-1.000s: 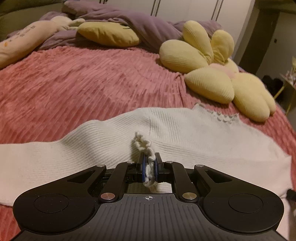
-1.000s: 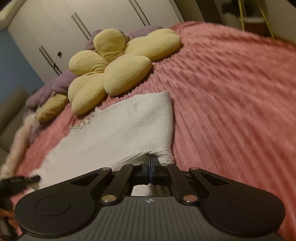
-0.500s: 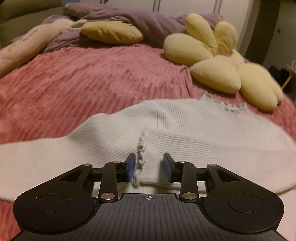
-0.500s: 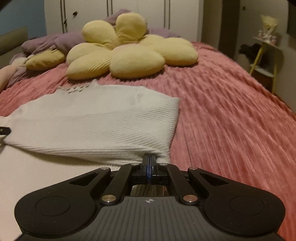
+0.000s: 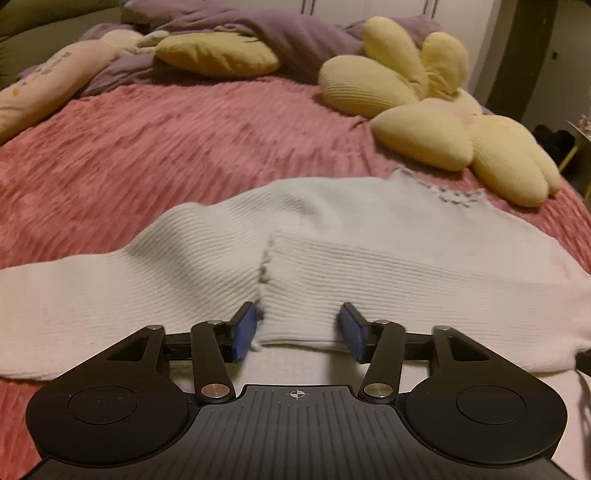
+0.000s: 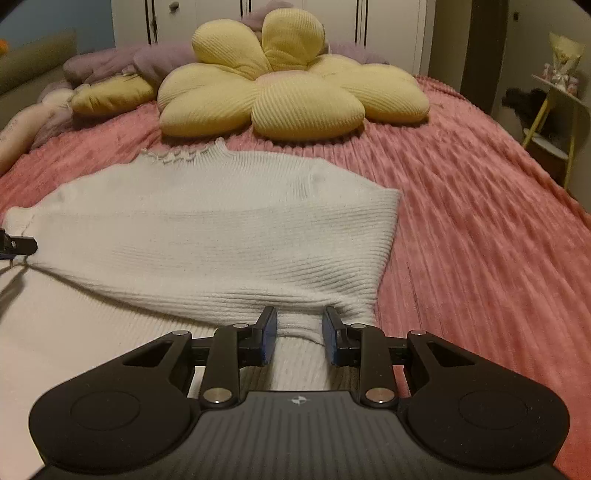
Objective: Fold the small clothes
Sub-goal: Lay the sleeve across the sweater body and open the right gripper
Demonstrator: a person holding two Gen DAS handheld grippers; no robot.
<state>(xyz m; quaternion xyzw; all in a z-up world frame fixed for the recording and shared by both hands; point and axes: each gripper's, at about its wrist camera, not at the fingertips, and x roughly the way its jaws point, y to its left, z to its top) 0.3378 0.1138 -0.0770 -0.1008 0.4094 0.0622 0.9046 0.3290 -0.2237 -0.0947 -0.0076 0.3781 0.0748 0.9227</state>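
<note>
Left claw (image 5: 298,326) stands with its jaws apart, they have just been opening, and the folded-over cuff end of the sweater (image 5: 332,229) lies loose between the blue pads (image 5: 243,332), one pad just beside the cuff's frilly edge, the other clear of it. Right claw (image 6: 299,336) has its jaws parted too, narrower, also just opening, and a bunched ridge of the knit sits between its pads without being pinched.

The sweater is white ribbed knit, spread flat across the near part of the bed, collar with a scalloped trim pointing away towards the pillows. One sleeve is folded in across the body; the other sleeve stretches out straight to the left in the left wrist view. In the right wrist view the folded shoulder makes a rounded corner on the right, and the tip of the left claw peeks in at the far left edge, at the sweater's edge.

Under it all is a pink ribbed bedspread (image 5: 166,155). Beyond the collar sits a big yellow flower cushion (image 6: 291,85), close but apart from the sweater. Further back there is a plain yellow pillow (image 5: 216,59), a crumpled purple blanket (image 5: 295,33) and a pale pink bolster (image 5: 48,81). White wardrobe doors (image 6: 388,29) close the room behind, and a small side table with yellow legs (image 6: 554,122) stands off the bed's right side.
</note>
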